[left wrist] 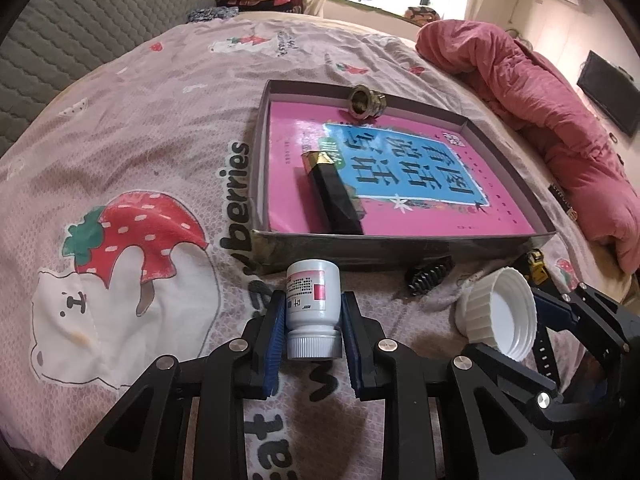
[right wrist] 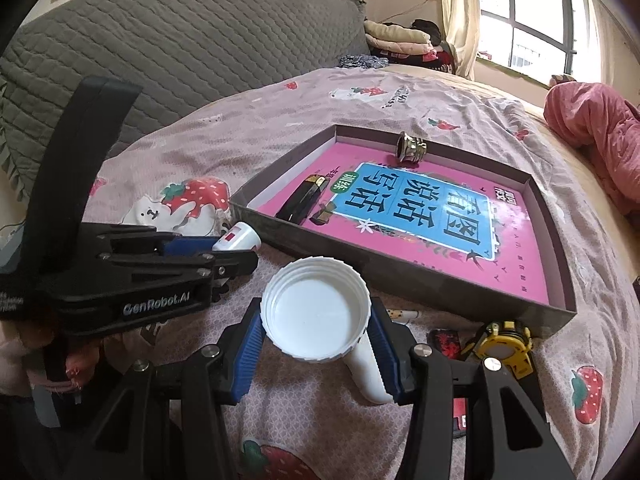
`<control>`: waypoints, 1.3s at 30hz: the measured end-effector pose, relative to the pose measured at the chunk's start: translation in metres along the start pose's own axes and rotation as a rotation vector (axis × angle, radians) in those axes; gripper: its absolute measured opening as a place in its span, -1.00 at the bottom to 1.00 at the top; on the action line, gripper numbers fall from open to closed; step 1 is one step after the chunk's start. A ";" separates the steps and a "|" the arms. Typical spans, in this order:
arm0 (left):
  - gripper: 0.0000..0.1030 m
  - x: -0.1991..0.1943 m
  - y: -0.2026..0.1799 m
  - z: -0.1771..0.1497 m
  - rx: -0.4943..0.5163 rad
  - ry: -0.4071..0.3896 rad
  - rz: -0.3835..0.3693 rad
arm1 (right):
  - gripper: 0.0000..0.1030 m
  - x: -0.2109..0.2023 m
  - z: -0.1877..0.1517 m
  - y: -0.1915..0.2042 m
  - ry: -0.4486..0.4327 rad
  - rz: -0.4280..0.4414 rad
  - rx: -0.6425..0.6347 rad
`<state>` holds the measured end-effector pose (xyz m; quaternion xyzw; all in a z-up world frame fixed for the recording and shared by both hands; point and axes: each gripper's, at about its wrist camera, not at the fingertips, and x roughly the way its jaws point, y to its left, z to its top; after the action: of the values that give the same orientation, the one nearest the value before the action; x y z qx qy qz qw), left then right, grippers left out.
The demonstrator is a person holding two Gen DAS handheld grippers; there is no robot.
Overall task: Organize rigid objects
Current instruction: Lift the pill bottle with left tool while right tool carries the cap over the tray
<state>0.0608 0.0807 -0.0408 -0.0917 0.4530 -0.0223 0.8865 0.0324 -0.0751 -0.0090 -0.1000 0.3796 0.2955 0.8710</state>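
My left gripper (left wrist: pixel 313 320) is shut on a small white pill bottle (left wrist: pixel 313 300), its cap toward the camera, just in front of the shallow grey box (left wrist: pixel 400 246). Seen from the right wrist, that left gripper (right wrist: pixel 224 252) holds the bottle (right wrist: pixel 238 238) near the box's (right wrist: pixel 400 280) left corner. My right gripper (right wrist: pixel 316 320) is shut on a large white ribbed lid (right wrist: pixel 316 312), hollow side up; the lid (left wrist: pixel 498 312) also shows at the right of the left wrist view. Inside the box lie a pink book (left wrist: pixel 400 168), a black-and-gold stick (left wrist: pixel 334 196) and a brass fitting (left wrist: pixel 366 102).
On the strawberry bedsheet before the box lie a black hair claw (left wrist: pixel 430 274), a yellow tape measure (right wrist: pixel 504 346), a white tube (right wrist: pixel 368 376), a red-black item (right wrist: pixel 444 342) and a thin spotted stick (right wrist: pixel 404 314). A pink quilt (left wrist: pixel 540 120) lies right, a grey headboard (right wrist: pixel 180 40) behind.
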 end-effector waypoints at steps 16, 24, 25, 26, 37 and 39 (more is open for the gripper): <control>-0.47 -0.020 -0.025 -0.011 0.068 -0.027 -0.010 | -0.02 -0.020 0.001 -0.011 -0.028 -0.037 0.037; -0.47 -0.029 -0.025 -0.015 0.070 -0.036 0.000 | -0.02 -0.030 0.002 -0.013 -0.043 -0.042 0.055; -0.47 -0.029 -0.026 -0.015 0.072 -0.037 0.001 | -0.02 -0.031 0.001 -0.014 -0.046 -0.043 0.057; -0.47 -0.030 -0.027 -0.015 0.074 -0.039 0.003 | -0.02 -0.032 0.002 -0.014 -0.047 -0.043 0.058; -0.47 -0.039 -0.039 -0.021 0.104 -0.045 0.018 | -0.02 -0.046 0.005 -0.022 -0.084 -0.052 0.086; -0.47 -0.042 -0.040 -0.021 0.098 -0.048 0.016 | -0.02 -0.048 0.005 -0.023 -0.090 -0.053 0.089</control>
<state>0.0208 0.0434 -0.0126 -0.0450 0.4307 -0.0354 0.9007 0.0235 -0.1123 0.0281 -0.0579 0.3498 0.2593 0.8984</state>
